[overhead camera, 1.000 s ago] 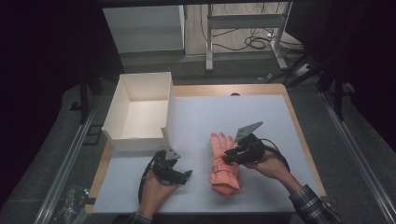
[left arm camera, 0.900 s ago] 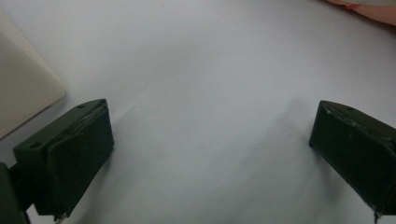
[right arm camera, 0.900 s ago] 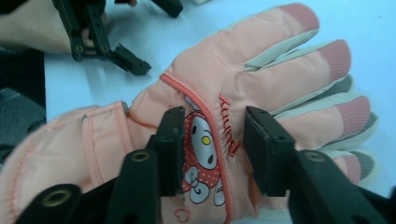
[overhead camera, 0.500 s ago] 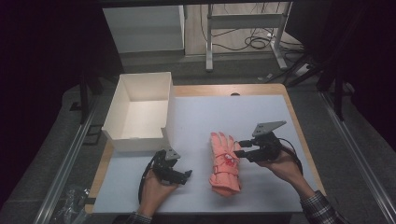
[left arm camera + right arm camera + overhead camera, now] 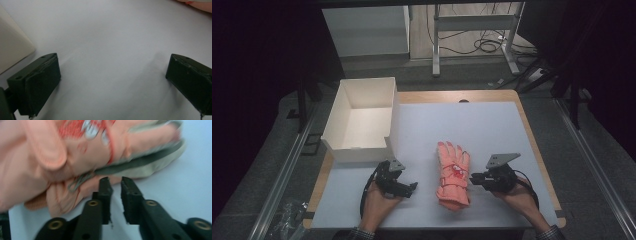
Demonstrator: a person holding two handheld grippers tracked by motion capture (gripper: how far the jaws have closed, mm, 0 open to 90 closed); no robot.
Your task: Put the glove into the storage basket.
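Note:
A salmon-pink glove (image 5: 453, 175) with a red and white mark lies flat on the white table top (image 5: 472, 125), cuff toward the person. Its knit fingers and grey-green edge show close up in the right gripper view (image 5: 75, 157). My right gripper (image 5: 473, 178) rests just right of the glove, pointing at it. Its jaws (image 5: 116, 182) stand almost together with a thin gap, nothing between them, and their tips are just short of the fabric. My left gripper (image 5: 412, 187) sits left of the glove, its jaws (image 5: 112, 80) wide open over bare table.
An open white box (image 5: 362, 120) stands at the table's left, just beyond my left gripper; its corner shows in the left gripper view (image 5: 12, 50). The table's wooden border (image 5: 537, 150) frames the white top. Cables and metal legs lie on the floor beyond.
My right gripper has drawn back to the right, off the glove, and come down beside it. The glove stays flat. The left gripper has not moved.

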